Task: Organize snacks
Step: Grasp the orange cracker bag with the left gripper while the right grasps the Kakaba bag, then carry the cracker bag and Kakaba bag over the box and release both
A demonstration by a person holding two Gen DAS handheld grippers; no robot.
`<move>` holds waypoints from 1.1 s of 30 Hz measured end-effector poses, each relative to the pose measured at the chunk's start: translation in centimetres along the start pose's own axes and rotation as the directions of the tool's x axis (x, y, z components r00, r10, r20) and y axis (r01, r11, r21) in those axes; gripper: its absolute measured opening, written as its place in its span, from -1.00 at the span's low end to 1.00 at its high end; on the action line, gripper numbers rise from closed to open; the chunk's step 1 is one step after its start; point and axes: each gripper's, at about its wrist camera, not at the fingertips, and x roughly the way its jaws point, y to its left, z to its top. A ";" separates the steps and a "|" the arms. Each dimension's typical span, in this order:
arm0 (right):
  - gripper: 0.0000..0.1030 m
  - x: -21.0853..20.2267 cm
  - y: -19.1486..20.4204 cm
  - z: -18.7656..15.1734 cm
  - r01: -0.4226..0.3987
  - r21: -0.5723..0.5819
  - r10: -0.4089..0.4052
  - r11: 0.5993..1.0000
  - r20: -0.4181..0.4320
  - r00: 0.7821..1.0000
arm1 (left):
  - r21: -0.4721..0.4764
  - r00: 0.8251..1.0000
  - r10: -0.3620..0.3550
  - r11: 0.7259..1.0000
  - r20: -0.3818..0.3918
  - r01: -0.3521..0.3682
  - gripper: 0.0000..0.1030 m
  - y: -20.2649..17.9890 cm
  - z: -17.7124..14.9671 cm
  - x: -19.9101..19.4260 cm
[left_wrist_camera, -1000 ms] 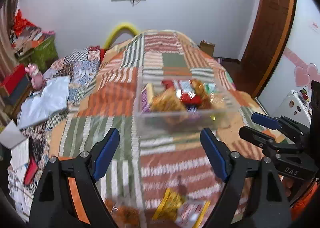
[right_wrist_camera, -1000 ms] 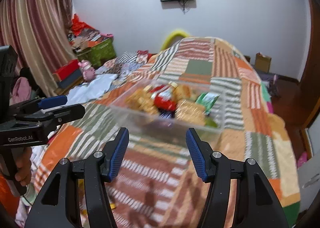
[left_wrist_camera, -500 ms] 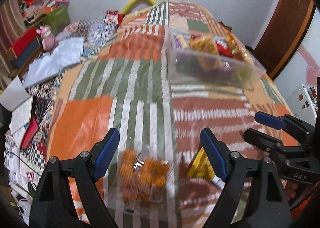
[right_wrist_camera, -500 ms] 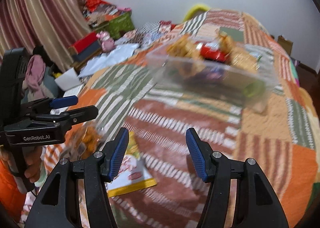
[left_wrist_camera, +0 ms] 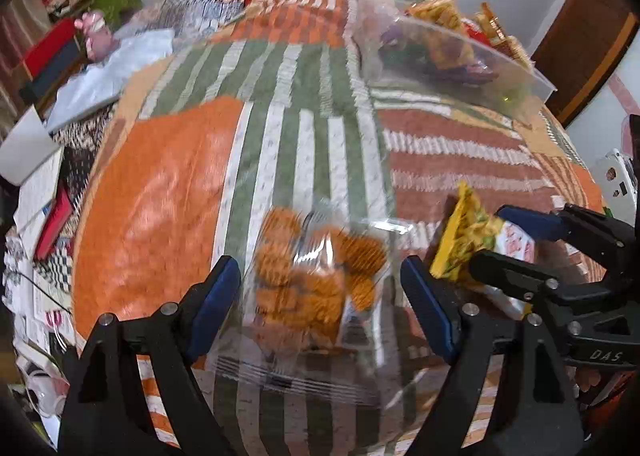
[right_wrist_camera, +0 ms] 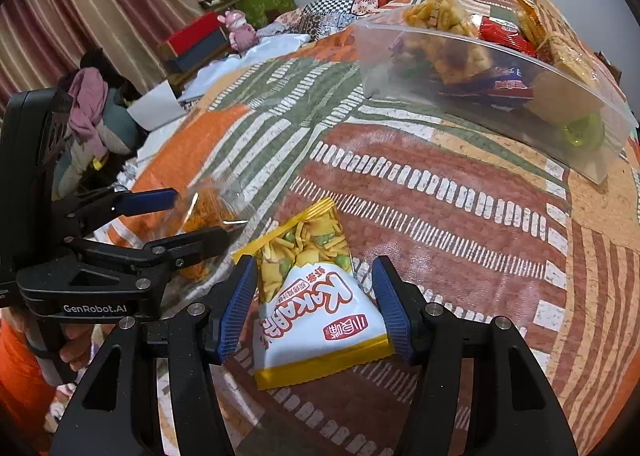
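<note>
Two open tongs (left_wrist_camera: 320,296) (right_wrist_camera: 316,304) around snacks

Right gripper (right_wrist_camera: 316,302) at lower centre, jaws apart, straddling a yellow-and-white snack packet (right_wrist_camera: 316,308) on the patchwork bedspread (right_wrist_camera: 460,215). Left gripper (right_wrist_camera: 192,215) at left, around a clear bag of orange snacks (right_wrist_camera: 208,211). Clear bin (right_wrist_camera: 500,95) with snacks, upper right.

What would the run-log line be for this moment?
left gripper: open around clear snack bag | right gripper: open around yellow-white packet | clear bin: snacks inside
</note>
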 end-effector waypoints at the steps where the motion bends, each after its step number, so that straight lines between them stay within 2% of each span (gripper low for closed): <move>1: 0.18 -0.1 0.0 -0.1 -0.003 -0.001 0.003 1.000 0.000 1.000 | -0.004 1.000 0.002 1.000 -0.007 -0.002 0.61 0.2 -0.1 0.2; 7: 0.37 0.4 1.1 -0.4 0.041 -0.060 -0.041 0.997 0.001 0.999 | 0.020 0.999 0.034 0.999 0.015 -0.034 0.61 -0.1 -1.0 0.6; 10: 0.37 0.7 1.5 -0.5 0.067 -0.092 -0.067 0.993 0.007 0.998 | 0.017 0.998 0.047 0.999 0.035 -0.048 0.53 -0.2 -1.1 0.6; 12: 0.30 0.7 1.4 -0.4 0.077 -0.097 -0.076 0.992 0.012 0.997 | 0.013 0.998 0.045 0.999 0.046 -0.046 0.45 -0.2 -1.1 0.5; 14: 0.04 0.7 1.1 -0.3 0.084 -0.089 -0.082 0.992 0.018 0.996 | 0.014 0.998 0.047 0.999 0.053 -0.048 0.36 -0.3 -1.1 0.4; 17: -0.09 0.3 0.2 -0.1 0.056 -0.050 -0.055 0.997 0.027 0.998 | 0.021 0.997 0.040 0.999 0.061 -0.041 0.28 -0.6 -1.1 0.2; 24: -0.16 -1.3 -0.6 0.2 0.057 -0.012 -0.056 0.998 0.075 0.996 | 0.028 0.994 0.016 0.999 0.104 -0.019 0.24 -1.3 -0.1 -0.9; 33: -0.17 -4.6 -2.4 2.1 0.101 0.023 -0.104 0.995 0.192 0.976 | 0.014 0.978 -0.002 1.000 0.208 -0.001 0.24 -2.0 3.4 -3.4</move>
